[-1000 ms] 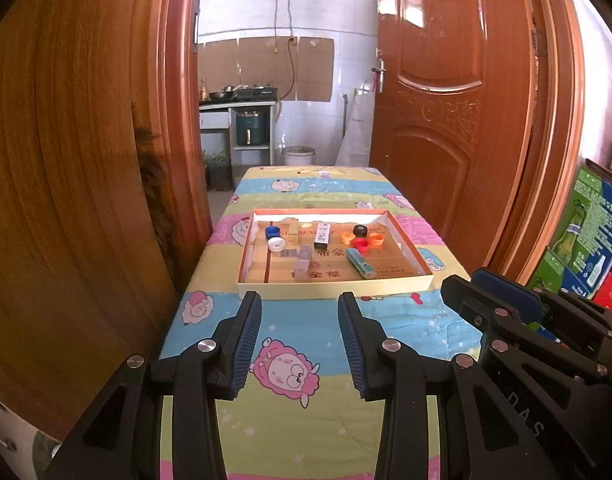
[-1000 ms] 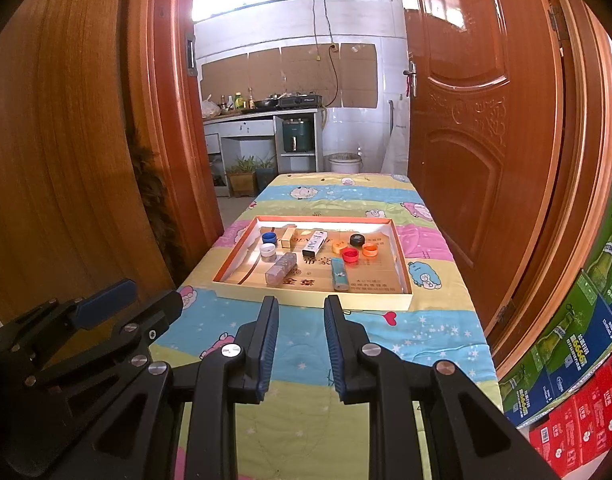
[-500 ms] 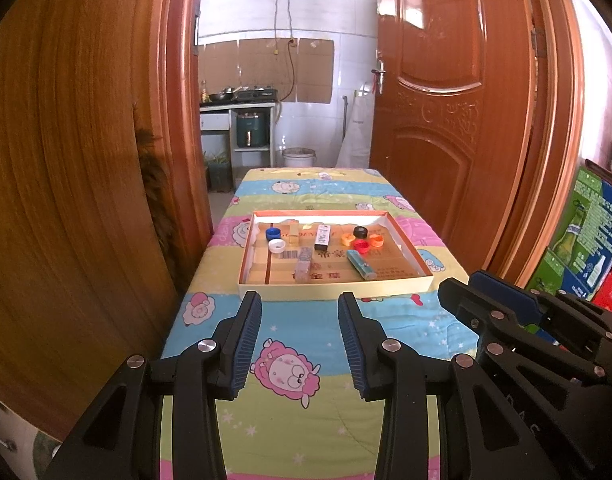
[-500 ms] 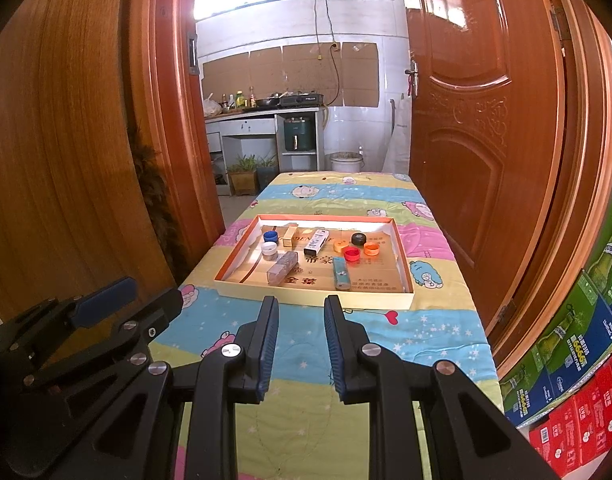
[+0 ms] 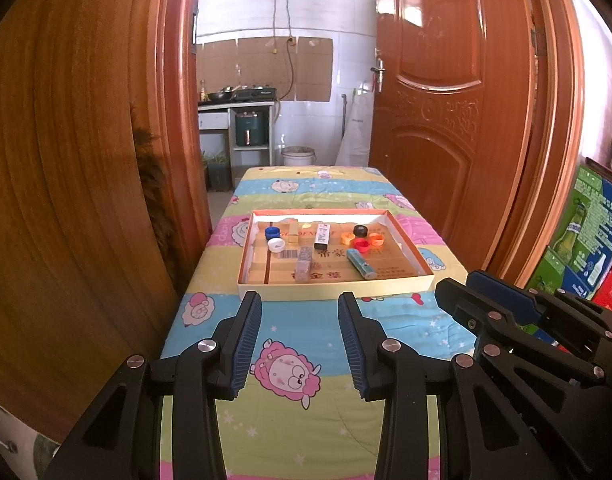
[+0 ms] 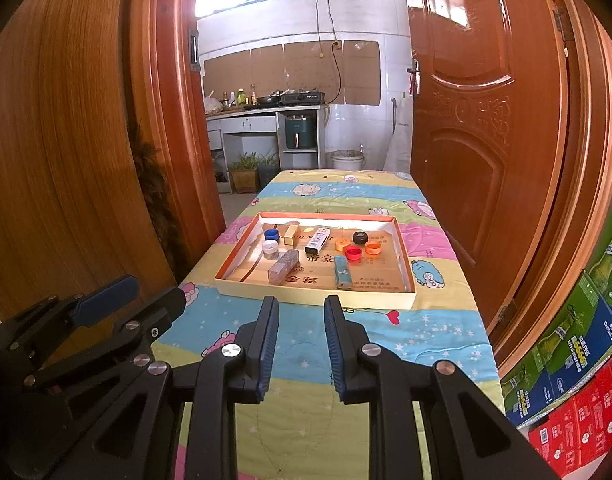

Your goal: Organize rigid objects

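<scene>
Both claws, left (image 5: 299,312) and right (image 6: 300,316), hang parted and empty, short of the tray (image 6: 402,250). Bottle caps (image 6: 353,253) and small boxes (image 6: 318,240) lie loose inside the tray. Whether sorting is beginning or finished cannot be judged.

The left claw (image 5: 299,340) and the right claw (image 6: 299,344) are hovering side by side, both empty, fingers parted, the left's gap being wider.

One shallow tray (image 5: 333,292), six bottle caps, namely one blue cap (image 6: 271,234), one white cap (image 6: 270,246), one black cap (image 6: 360,237), one red cap (image 6: 353,253) and what look like two orange caps (image 6: 373,247), four small oblong boxes (image 6: 318,239).
</scene>
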`<state>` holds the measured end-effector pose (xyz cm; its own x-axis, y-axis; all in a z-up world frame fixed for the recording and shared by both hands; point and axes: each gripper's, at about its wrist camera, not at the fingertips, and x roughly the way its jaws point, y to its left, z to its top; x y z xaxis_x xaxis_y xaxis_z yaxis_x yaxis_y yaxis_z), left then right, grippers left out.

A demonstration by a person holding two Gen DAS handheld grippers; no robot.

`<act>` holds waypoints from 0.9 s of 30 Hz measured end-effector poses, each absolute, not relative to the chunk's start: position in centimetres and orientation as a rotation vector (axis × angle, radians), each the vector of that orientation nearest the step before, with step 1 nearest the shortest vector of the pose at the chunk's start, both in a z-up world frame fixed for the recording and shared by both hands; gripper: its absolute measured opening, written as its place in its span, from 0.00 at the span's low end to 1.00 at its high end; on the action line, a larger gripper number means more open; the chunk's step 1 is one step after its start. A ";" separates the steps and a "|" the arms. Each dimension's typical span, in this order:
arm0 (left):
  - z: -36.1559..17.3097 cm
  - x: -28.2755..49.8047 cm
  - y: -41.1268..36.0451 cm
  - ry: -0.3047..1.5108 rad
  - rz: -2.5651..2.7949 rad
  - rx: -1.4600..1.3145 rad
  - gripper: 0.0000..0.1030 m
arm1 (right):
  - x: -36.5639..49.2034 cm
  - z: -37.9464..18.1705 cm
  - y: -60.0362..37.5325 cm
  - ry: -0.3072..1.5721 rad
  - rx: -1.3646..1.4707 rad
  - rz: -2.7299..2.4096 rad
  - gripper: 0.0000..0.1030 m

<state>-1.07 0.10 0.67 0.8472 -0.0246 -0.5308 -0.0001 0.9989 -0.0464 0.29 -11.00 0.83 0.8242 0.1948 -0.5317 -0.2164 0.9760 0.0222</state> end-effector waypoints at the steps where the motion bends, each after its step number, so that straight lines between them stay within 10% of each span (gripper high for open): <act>1: 0.7 -1.1 0.0 0.560 -0.012 -0.044 0.40 | 0.3 0.8 -11.0 0.561 -0.039 0.219 0.23; 27: 0.0 -0.6 0.2 0.575 -0.011 -0.041 0.40 | 0.6 0.4 -11.0 0.573 -0.036 0.223 0.23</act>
